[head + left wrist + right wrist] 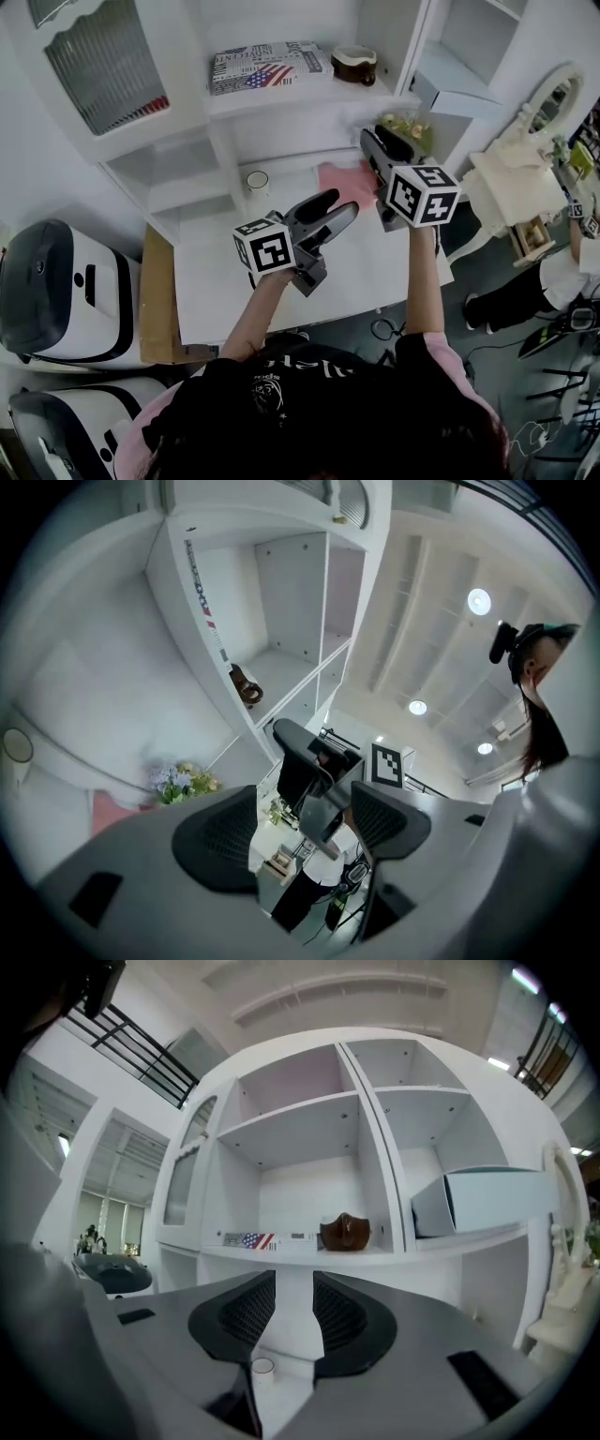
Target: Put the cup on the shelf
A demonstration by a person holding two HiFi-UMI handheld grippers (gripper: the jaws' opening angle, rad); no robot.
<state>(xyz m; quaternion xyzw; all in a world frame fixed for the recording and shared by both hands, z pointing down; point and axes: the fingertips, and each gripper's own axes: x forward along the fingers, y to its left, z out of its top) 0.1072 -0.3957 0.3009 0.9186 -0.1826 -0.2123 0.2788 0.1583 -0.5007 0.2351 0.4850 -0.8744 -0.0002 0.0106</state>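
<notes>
The small white cup stands on the white desk surface under the shelf unit, just beyond and left of my left gripper. That gripper is open with nothing between its jaws; the cup shows at its view's far left edge. My right gripper is raised to the right, above the pink cloth. Its jaws stand a little apart and empty, facing the shelf unit's white upright, with the cup low between them and farther off.
The shelf above holds a flag-printed box and a brown object; a white box sits in the right bay. Flowers stand by the cloth. White machines are at left, a white dresser and a person at right.
</notes>
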